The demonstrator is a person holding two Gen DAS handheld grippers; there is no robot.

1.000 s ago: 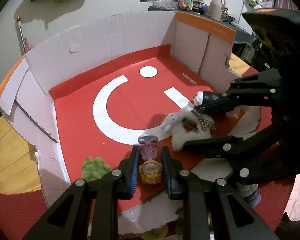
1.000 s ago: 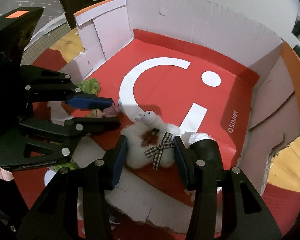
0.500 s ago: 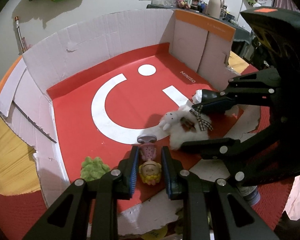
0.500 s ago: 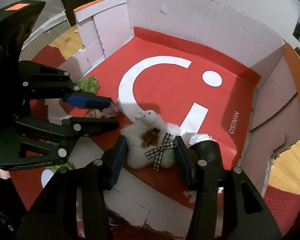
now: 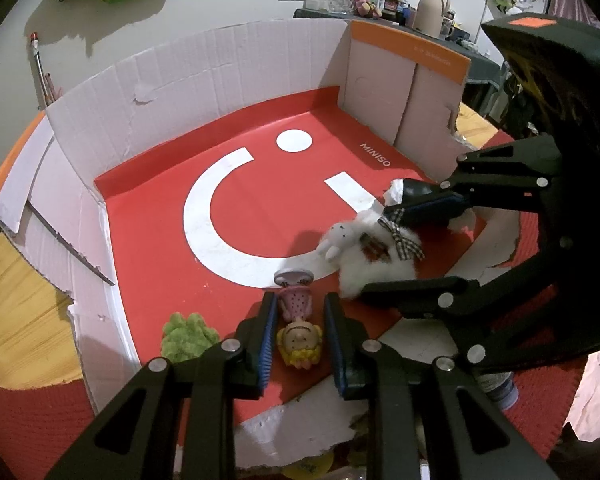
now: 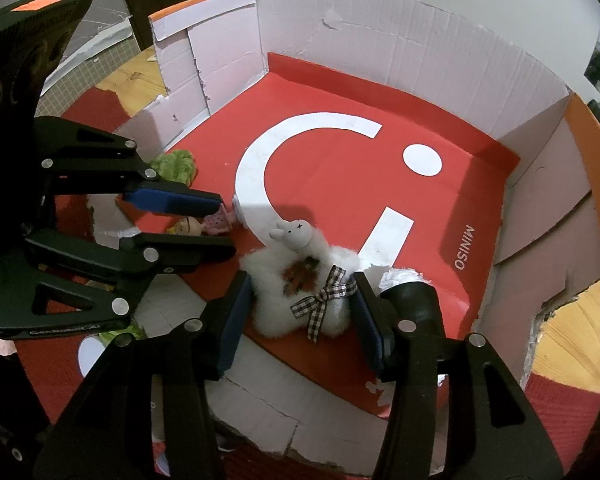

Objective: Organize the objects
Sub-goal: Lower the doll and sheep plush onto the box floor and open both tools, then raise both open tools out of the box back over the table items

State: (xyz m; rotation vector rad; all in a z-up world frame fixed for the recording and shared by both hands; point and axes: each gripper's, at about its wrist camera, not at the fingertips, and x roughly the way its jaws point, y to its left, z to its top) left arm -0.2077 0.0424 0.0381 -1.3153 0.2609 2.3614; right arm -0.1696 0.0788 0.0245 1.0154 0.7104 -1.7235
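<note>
Here, inside a white corrugated cardboard box [image 5: 228, 64] with a red printed floor, both tools sit low near the torn front edge. The left gripper [image 5: 300, 332] has its blue pads either side of a small doll figurine with yellow hair and a pink dotted dress [image 5: 298, 326]; its jaws are opening, and thin gaps show between the pads and the doll, which lies on the red floor with its round base pointing into the box. The right gripper [image 6: 300, 312] straddles a fluffy white plush llama with a checked bow [image 6: 300, 292], lying on the floor just beside the doll; the pads sit right at its fur, and whether they press it cannot be told. A green fuzzy toy [image 5: 186, 336] rests by the box's left wall, near the left gripper.
</note>
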